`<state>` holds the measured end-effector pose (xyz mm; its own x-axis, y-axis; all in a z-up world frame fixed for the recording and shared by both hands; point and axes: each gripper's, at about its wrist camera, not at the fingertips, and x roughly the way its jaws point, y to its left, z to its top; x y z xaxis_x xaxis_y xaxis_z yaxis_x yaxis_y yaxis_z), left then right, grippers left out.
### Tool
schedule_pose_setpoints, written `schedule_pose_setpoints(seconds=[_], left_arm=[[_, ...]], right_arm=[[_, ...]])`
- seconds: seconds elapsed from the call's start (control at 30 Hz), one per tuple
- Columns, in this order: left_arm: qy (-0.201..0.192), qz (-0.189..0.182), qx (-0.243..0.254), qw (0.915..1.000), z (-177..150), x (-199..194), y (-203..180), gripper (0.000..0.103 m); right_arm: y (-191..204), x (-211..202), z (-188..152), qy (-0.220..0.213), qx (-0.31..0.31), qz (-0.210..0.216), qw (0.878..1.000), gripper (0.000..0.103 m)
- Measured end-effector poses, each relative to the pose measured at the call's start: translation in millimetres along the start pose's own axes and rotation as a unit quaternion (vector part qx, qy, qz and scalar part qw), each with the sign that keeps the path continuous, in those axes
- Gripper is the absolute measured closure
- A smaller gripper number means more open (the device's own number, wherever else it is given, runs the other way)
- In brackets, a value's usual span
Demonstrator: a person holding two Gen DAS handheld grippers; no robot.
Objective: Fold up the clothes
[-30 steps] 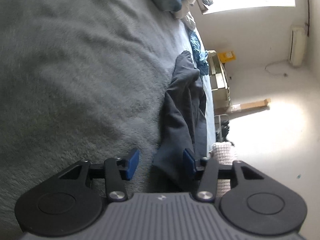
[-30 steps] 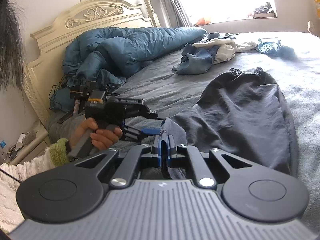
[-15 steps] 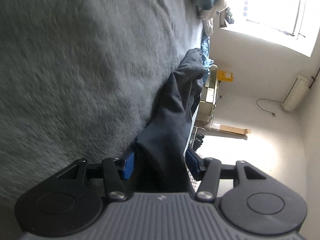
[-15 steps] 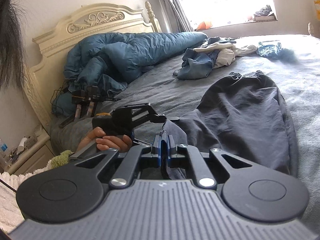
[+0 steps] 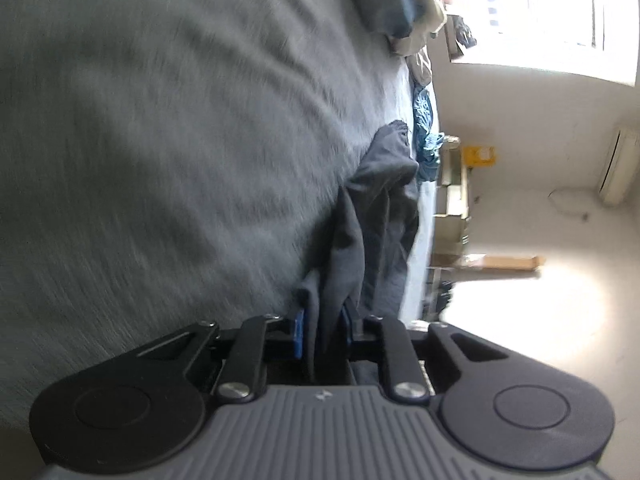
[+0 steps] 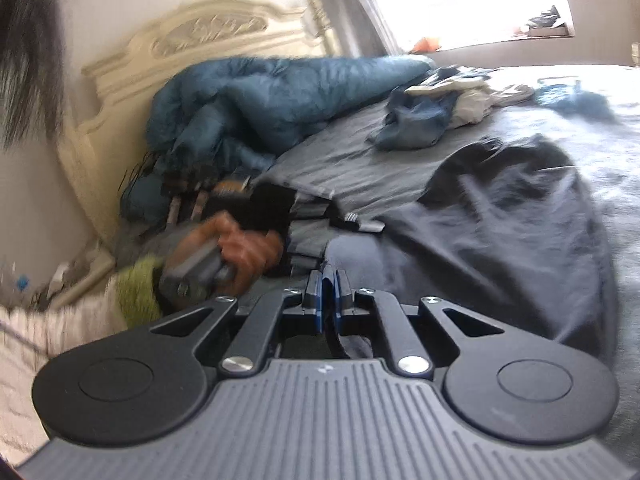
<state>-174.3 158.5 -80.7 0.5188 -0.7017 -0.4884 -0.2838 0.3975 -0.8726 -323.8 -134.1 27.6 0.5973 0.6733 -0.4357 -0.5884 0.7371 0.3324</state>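
Observation:
A dark navy garment [image 6: 500,232] lies spread on the grey bed [image 5: 160,140], wrinkled and partly bunched. In the left wrist view the same garment [image 5: 376,208] runs away from me along the bed's edge. My left gripper [image 5: 322,336] has a fold of it between its blue pads, and its jaws are closing on the cloth. My right gripper [image 6: 328,296] is shut on another edge of the garment, near its corner. In the right wrist view a person's hand [image 6: 244,250] holds the blurred left gripper [image 6: 360,222] just to the left.
A blue duvet [image 6: 280,96] is heaped against the cream headboard [image 6: 180,40]. A pile of loose clothes [image 6: 432,112] and a blue garment [image 6: 580,100] lie farther up the bed. Cardboard boxes [image 5: 452,200] stand on the floor beside the bed.
The left gripper moved over the garment's edge, took the cloth between its jaws, and the jaws narrowed onto it. The right gripper stayed shut on its edge.

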Motion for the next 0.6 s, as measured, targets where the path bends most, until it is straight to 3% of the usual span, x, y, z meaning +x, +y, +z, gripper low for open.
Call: schedule_pose_setpoints(seconds=[0.13, 0.2, 0.47, 0.6], left_arm=[[-0.001, 0.076, 0.094, 0.9927, 12, -4, -10, 0.098], [-0.001, 0.099, 0.126, 0.9871, 16, -3, -12, 0.100], [-0.013, 0.107, 0.197, 0.9746, 14, -15, -16, 0.094], [-0.047, 0.132, 0.251, 0.9577, -1, -32, -27, 0.084]], right_arm=[[20, 30, -11, 0.044, -0.030, 0.016, 0.998, 0.099], [25, 45, -19, 0.068, -0.034, 0.020, 0.997, 0.099], [36, 81, -51, 0.146, -0.053, -0.001, 0.988, 0.094], [37, 82, -65, 0.162, -0.044, -0.006, 0.986, 0.089]])
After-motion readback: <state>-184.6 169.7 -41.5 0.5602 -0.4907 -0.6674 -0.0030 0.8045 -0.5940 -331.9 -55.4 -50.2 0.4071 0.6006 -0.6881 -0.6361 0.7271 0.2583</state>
